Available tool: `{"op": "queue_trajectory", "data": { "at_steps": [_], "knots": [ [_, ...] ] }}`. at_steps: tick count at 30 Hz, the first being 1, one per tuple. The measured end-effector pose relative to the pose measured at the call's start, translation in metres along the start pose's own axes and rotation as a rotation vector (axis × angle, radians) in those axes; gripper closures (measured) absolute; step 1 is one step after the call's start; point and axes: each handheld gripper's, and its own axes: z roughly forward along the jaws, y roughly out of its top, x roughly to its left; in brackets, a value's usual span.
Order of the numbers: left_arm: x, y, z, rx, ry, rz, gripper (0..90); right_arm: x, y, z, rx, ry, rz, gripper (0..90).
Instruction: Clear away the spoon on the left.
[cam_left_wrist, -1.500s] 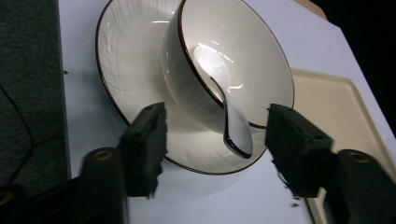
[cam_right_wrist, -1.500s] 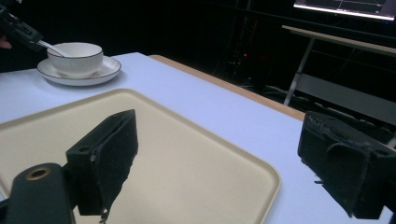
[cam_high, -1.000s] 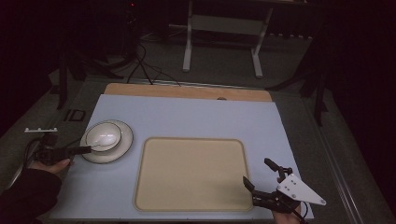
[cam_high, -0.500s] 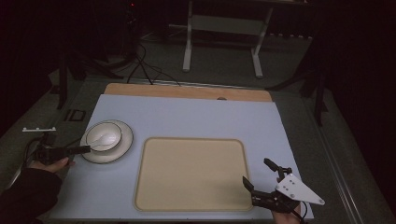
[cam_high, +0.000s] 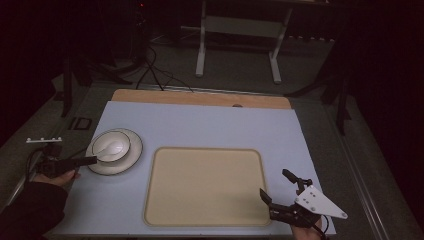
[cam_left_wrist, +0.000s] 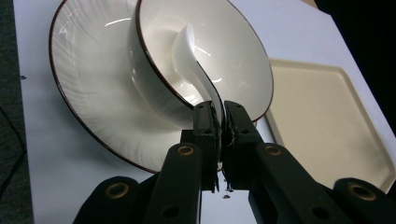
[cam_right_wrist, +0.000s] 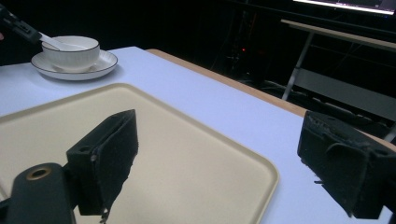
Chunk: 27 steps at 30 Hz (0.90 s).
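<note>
A white bowl (cam_left_wrist: 243, 60) stands on a dark-rimmed white plate (cam_left_wrist: 88, 79) at the table's left. A white spoon (cam_left_wrist: 187, 46) lies in the bowl, its handle over the rim. My left gripper (cam_left_wrist: 221, 109) is shut on that handle; in the high view this gripper (cam_high: 92, 160) reaches the plate (cam_high: 127, 162) from the left. My right gripper (cam_high: 275, 183) hovers open at the front right corner of the tan tray (cam_high: 205, 185), nothing between its jaws. The right gripper view shows its wide gap (cam_right_wrist: 219, 140) over the tray (cam_right_wrist: 196, 154), with the bowl (cam_right_wrist: 72, 49) far off.
The tray's surface is bare. A wooden strip (cam_high: 200, 98) runs along the far edge of the light blue table (cam_high: 215, 125). Beyond it on the dark floor are cables and a white desk frame (cam_high: 237, 30).
</note>
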Motion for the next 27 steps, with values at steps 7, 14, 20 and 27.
{"op": "queue_trajectory", "data": {
  "at_steps": [7,14,20,27],
  "knots": [
    [-0.009,-0.003,-0.006,-0.019,0.02,0.017,85.6,-0.002,-0.001,-0.001,-0.002,-0.005,0.008,12.2],
    [-0.019,-0.003,-0.016,-0.051,0.039,0.038,85.6,-0.001,0.0,-0.001,0.0,-0.006,0.0,12.2],
    [-0.036,-0.001,-0.023,-0.083,0.063,0.051,85.6,-0.001,0.0,-0.001,-0.004,-0.013,0.004,12.2],
    [-0.051,-0.003,-0.03,-0.12,0.1,0.075,85.6,-0.001,0.001,0.001,-0.004,-0.011,0.002,12.2]
  ]
}}
